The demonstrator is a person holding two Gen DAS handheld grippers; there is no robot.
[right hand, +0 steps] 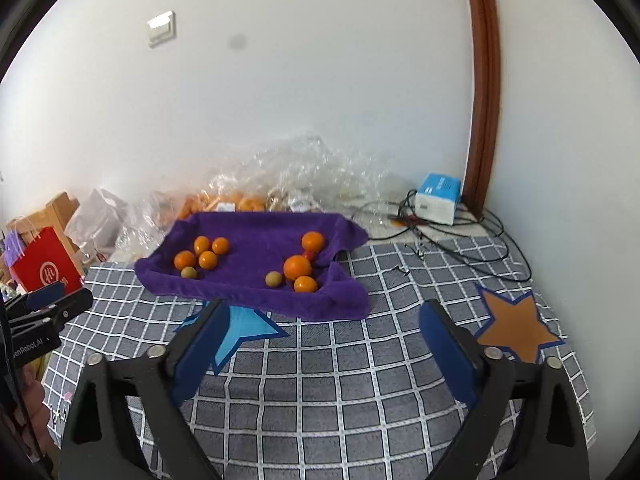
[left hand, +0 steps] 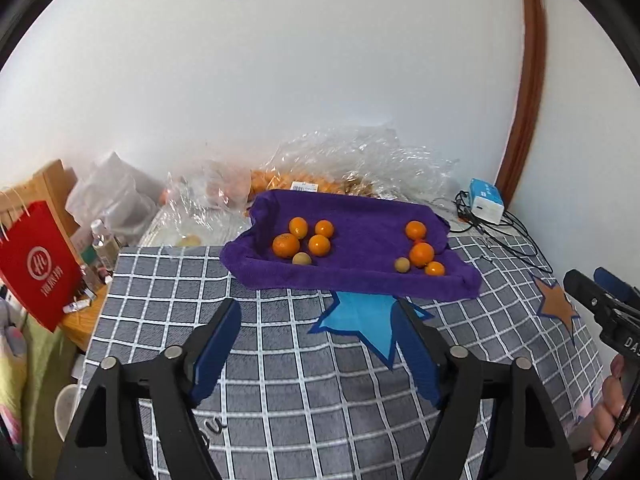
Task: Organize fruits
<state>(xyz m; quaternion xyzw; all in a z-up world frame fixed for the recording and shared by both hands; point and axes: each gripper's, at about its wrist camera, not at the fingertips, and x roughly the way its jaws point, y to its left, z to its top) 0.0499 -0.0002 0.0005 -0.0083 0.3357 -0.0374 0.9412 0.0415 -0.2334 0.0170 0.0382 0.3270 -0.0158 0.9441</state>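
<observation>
holding two clusters of small round orange fruits (left hand: 319,245): purple towel-lined tray (left hand: 360,280), raised edges likely stopping rolling. left gripper (left hand: 316,344) and right gripper (right hand: 320,344) hover before it, fingers spread, empty.

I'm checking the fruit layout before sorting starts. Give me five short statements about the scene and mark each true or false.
1. The fruits lie on a purple towel. True.
2. The left tongs grip an orange. False: they are open and hold nothing.
3. The fruits form two groups, left group and right group. True.
4. Every fruit is orange. False: each group includes one greenish-brown fruit.
5. The right tongs are shut. False: they are open above the checked cloth.
</observation>
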